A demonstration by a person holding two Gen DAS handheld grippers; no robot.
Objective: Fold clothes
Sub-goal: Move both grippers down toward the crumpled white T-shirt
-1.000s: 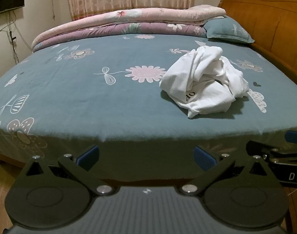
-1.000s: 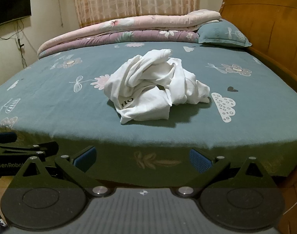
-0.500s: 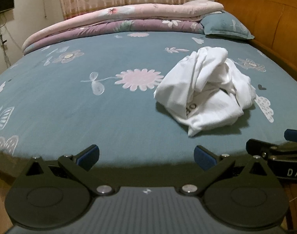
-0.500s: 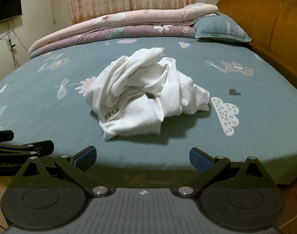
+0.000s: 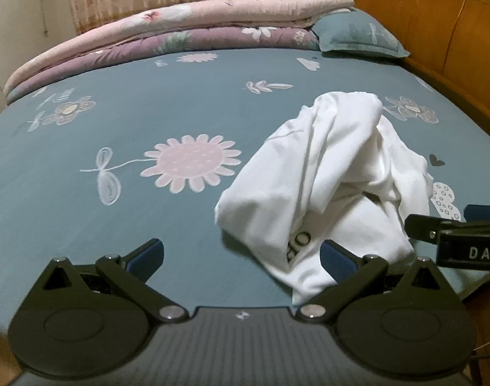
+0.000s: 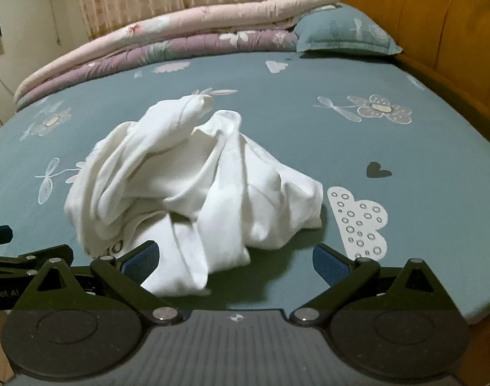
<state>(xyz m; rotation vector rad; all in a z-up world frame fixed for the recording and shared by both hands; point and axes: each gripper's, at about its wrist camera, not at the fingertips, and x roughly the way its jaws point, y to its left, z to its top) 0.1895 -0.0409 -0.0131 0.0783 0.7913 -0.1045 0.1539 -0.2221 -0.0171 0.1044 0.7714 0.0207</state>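
On bed (image 5: 148,122): one white garment (image 5: 325,180).

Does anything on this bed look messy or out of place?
Only the white garment: it sits crumpled in a heap near the front edge of the otherwise smooth blue bedsheet. The quilts at the far side are stacked neatly.

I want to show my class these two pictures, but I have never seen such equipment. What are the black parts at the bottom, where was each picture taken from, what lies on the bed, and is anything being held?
A person holds a two-finger tool in each hand, with a camera looking along its fingers. One picture looks from the left gripper, the other from the right gripper. Both stand open, holding nothing. A crumpled white garment lies on the blue-green flowered bed sheet, unfolded. Behind it are folded pink and purple quilts and a pillow.
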